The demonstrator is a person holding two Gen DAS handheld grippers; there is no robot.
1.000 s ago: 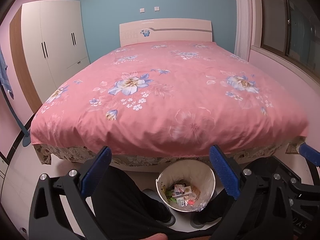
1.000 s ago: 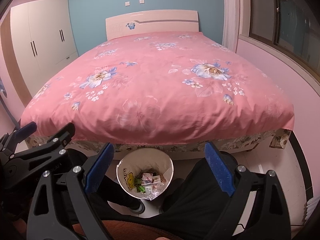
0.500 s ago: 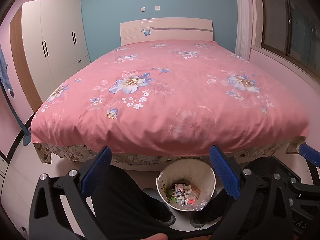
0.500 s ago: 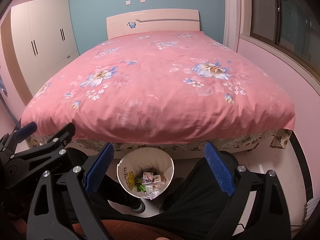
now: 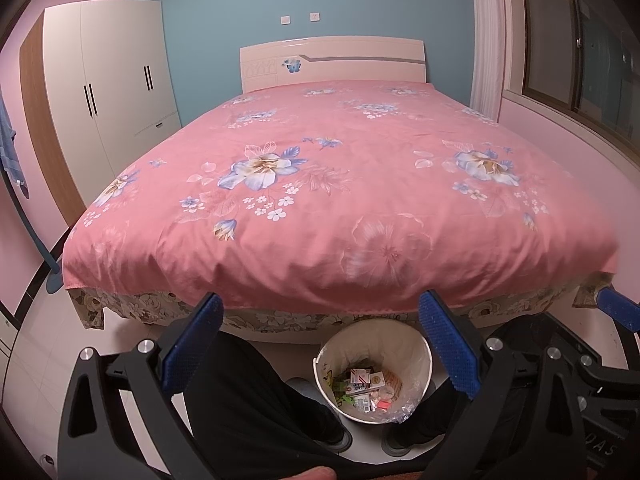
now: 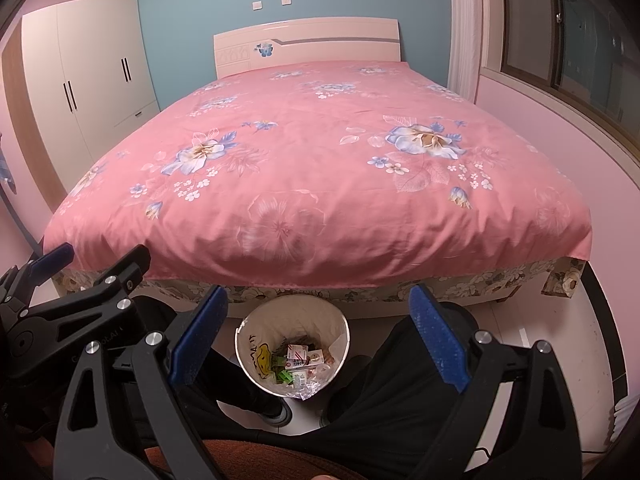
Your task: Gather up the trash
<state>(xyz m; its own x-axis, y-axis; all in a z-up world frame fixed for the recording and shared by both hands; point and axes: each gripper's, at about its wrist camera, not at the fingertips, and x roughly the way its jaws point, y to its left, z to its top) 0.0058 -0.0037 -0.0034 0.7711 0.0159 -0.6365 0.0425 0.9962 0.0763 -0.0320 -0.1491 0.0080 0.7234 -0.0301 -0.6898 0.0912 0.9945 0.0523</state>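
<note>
A white waste bin (image 5: 416, 344) (image 6: 256, 320) stands on the floor at the foot of the bed, between a person's dark-trousered legs. Inside it lie several small boxes and wrappers (image 5: 366, 386) (image 6: 300, 362). My left gripper (image 5: 320, 328) hovers above the bin with its blue-padded jaws wide open and nothing between them. My right gripper (image 6: 318, 320) is likewise open and empty over the bin. Each gripper shows at the edge of the other's view: the right gripper (image 5: 618, 312) and the left gripper (image 6: 52, 258).
A large bed with a pink floral cover (image 5: 340, 184) (image 6: 320, 168) fills the middle. A white wardrobe (image 5: 108, 92) stands at the left wall, a window (image 5: 580, 52) at the right. The person's shoes (image 5: 338, 438) rest beside the bin on pale floor tiles.
</note>
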